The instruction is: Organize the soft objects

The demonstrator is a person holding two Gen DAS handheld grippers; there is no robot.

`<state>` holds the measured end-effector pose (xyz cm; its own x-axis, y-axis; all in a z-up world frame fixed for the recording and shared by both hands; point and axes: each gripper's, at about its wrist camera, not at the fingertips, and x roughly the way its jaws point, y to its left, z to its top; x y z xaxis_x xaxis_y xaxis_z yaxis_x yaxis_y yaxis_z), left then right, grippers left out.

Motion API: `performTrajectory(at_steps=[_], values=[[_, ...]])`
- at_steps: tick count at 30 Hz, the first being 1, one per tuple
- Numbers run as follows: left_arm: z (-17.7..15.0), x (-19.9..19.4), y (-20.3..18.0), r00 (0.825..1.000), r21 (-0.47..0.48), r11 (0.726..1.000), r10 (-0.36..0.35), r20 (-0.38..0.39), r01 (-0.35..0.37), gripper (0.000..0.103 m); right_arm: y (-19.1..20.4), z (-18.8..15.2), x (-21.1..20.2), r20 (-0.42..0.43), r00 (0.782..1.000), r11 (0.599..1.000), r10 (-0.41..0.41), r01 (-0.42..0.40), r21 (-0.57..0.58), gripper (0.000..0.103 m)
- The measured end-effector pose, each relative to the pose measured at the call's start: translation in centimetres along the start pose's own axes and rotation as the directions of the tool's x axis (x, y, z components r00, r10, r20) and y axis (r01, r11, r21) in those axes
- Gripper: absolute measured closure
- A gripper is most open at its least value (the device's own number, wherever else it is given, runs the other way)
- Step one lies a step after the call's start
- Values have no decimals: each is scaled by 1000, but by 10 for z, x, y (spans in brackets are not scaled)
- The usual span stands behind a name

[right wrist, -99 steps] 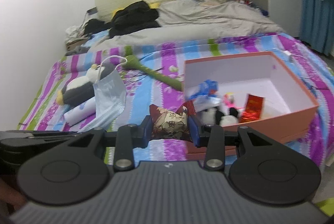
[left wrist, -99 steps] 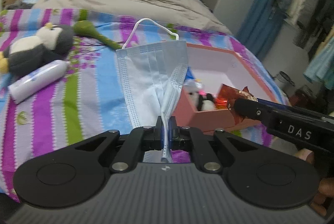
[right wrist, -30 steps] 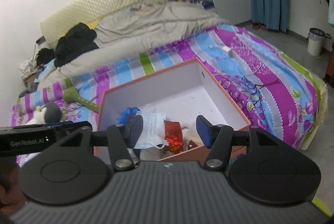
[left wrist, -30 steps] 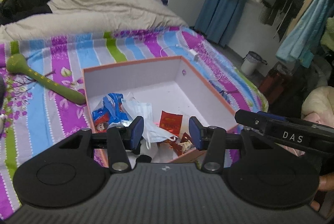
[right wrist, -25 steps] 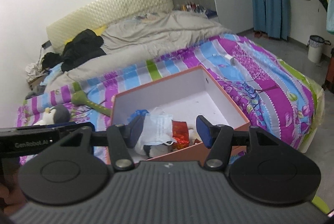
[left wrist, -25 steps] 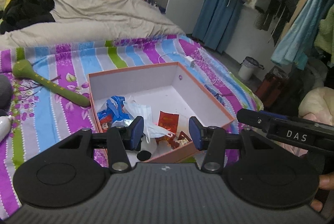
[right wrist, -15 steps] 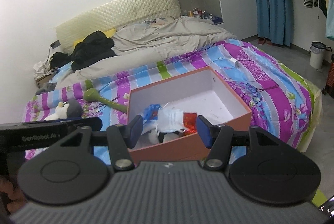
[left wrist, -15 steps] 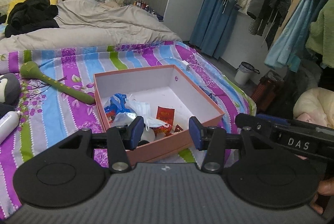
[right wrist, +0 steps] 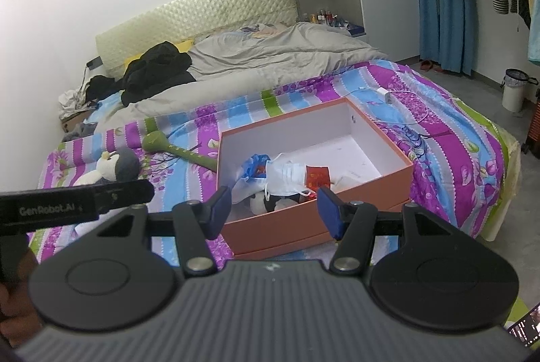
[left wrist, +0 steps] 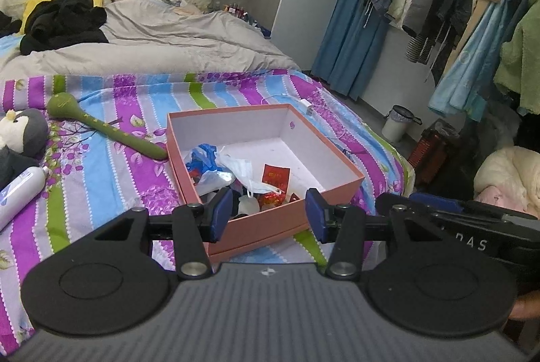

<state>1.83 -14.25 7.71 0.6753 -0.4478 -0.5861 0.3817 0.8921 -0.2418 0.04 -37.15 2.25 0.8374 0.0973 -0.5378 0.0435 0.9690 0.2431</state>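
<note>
Striped bed (left wrist: 101, 159): mask (left wrist: 236, 167) lies in pink box (left wrist: 270, 227). Both my jaws part-open, empty, off the near wall. Penguin plush (left wrist: 23, 132) lies left of box; probably next grab, left gripper (left wrist: 268, 216).

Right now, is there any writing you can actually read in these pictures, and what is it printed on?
"DAS": on the side of the right gripper, seen from the left wrist camera.
"GenRobot.AI": on the side of the left gripper, seen from the right wrist camera; slightly blurred.
Gold characters on the red packet in the orange box: too small to read.
Print on the white bottle: unreadable.
Markings along the green stick: unreadable.
</note>
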Motion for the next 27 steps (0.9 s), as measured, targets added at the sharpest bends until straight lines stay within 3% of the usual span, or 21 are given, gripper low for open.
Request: performTrajectory(at_steps=[10, 11, 13, 15, 16, 18, 27], values=[[5, 10, 5, 1000, -8, 1000, 9, -12, -9, 49, 0, 0, 7, -10, 1000, 1000, -14, 14, -11, 44], [6, 11, 6, 1000, -12, 1000, 8, -14, -8, 47, 0, 0, 7, -12, 1000, 1000, -13, 13, -11, 44], [7, 13, 8, 1000, -19, 1000, 14, -15, -14, 20, 0, 0, 8, -13, 1000, 1000, -15, 15, -18, 43], [9, 13, 10, 1000, -33, 999, 22, -15, -22, 8, 0, 0, 9, -7, 1000, 999, -26, 26, -21, 33], [9, 13, 11, 1000, -37, 999, 22, -16, -22, 6, 1, 0, 8, -2, 1000, 999, -30, 30, -26, 20], [10, 14, 13, 1000, -41, 999, 17, -26, -18, 3, 1, 1, 9, 11, 999, 998, -38, 38, -40, 14], [12, 16, 16, 997, -17, 998, 68, -32, -68, 0, 2, 2, 14, -12, 998, 997, -58, 58, -45, 13]])
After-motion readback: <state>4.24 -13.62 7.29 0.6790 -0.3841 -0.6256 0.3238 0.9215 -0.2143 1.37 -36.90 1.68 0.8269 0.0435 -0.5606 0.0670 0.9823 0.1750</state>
